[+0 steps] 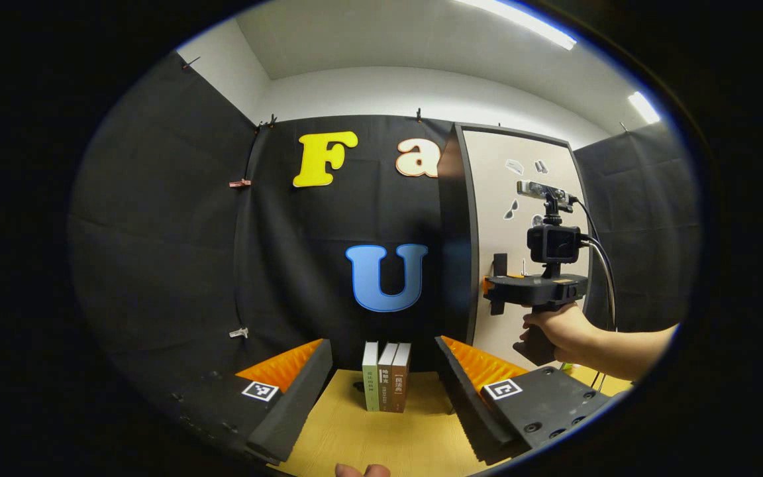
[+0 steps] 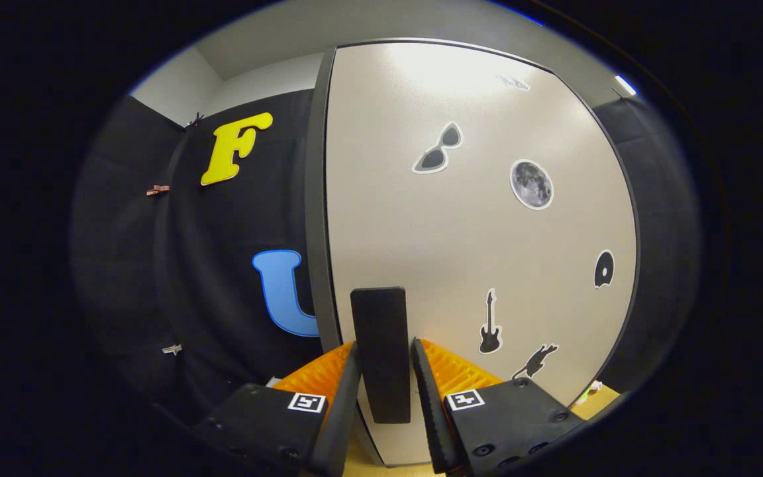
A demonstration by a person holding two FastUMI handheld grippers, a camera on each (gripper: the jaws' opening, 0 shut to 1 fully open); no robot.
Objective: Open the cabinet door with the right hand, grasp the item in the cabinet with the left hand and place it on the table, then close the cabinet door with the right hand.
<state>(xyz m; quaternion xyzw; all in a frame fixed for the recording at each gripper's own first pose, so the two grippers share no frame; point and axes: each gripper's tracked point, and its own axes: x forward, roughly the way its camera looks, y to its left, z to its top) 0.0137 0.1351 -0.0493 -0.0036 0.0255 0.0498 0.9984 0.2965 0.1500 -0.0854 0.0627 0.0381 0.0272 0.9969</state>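
The right gripper (image 2: 385,374) clamps the stiff handle (image 2: 380,351) at six o'clock on the closed cabinet door (image 2: 474,252), likely light-swinging, while the left gripper (image 1: 385,391) stands apart, idle.

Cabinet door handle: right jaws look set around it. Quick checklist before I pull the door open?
1. Handle sits between the right gripper jaws: ok.
2. Jaws pressing on the handle: cannot tell, though they sit very close on both sides.
3. Cabinet door shut: ok, seems flush.
4. Left gripper open and ready: ok.
5. Left gripper out of the door's swing: cannot tell; it faces the books on the table, left of the cabinet.
6. Item inside the cabinet: cannot tell, door covers it.
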